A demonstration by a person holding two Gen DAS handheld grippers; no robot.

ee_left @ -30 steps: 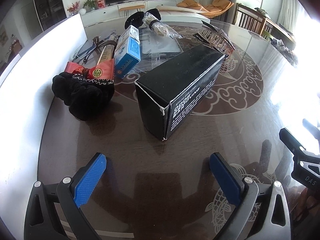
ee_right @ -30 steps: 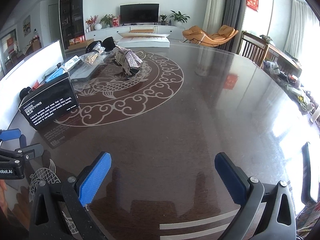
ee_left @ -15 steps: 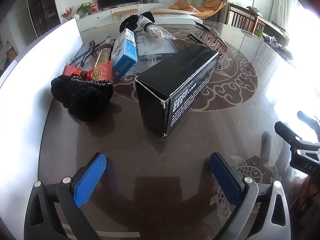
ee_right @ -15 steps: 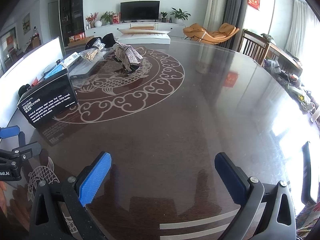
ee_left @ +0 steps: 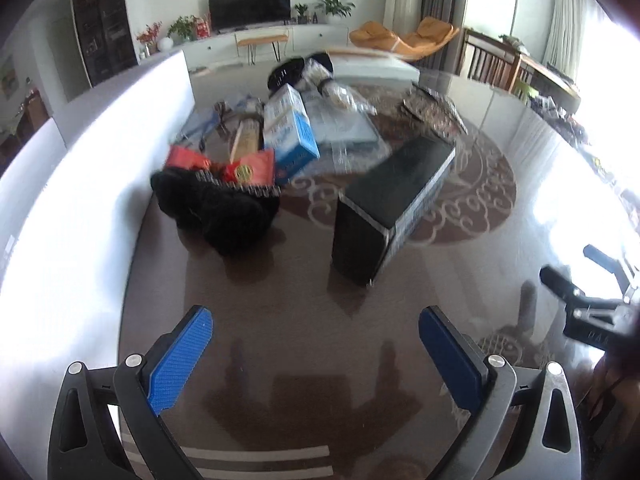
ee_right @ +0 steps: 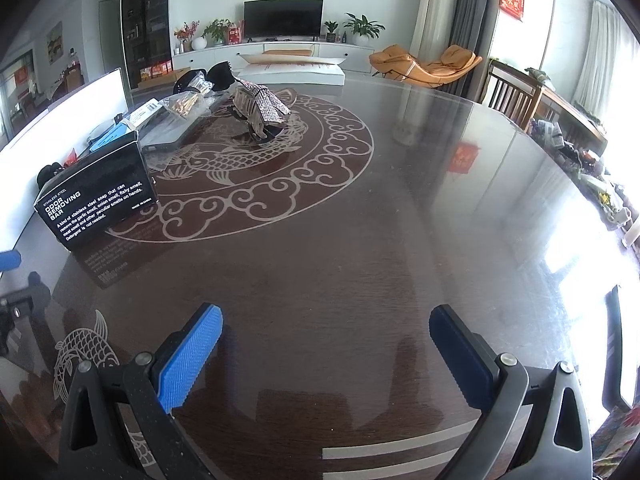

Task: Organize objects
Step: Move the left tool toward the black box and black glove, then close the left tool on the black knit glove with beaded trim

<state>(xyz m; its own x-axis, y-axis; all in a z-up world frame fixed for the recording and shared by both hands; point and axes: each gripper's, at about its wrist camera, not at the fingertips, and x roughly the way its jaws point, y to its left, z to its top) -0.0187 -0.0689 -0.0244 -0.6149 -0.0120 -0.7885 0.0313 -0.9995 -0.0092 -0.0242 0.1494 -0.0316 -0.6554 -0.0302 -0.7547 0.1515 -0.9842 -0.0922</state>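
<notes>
Farther back than a second ago, the left gripper [ee_left: 316, 354] views the black box [ee_left: 394, 204] from a greater distance.
Both sets of jaws gape wide, holding nothing; right gripper [ee_right: 326, 350] hovers over bare table [ee_right: 360, 264]; box closed, contents unseen, on the table just beside a black cloth bundle [ee_left: 224, 210] and blue carton [ee_left: 290, 136].

Bare table [ee_right: 400, 240] lies right of the black box [ee_left: 392, 208]; clutter [ee_left: 288, 136] crowds behind it.
</notes>
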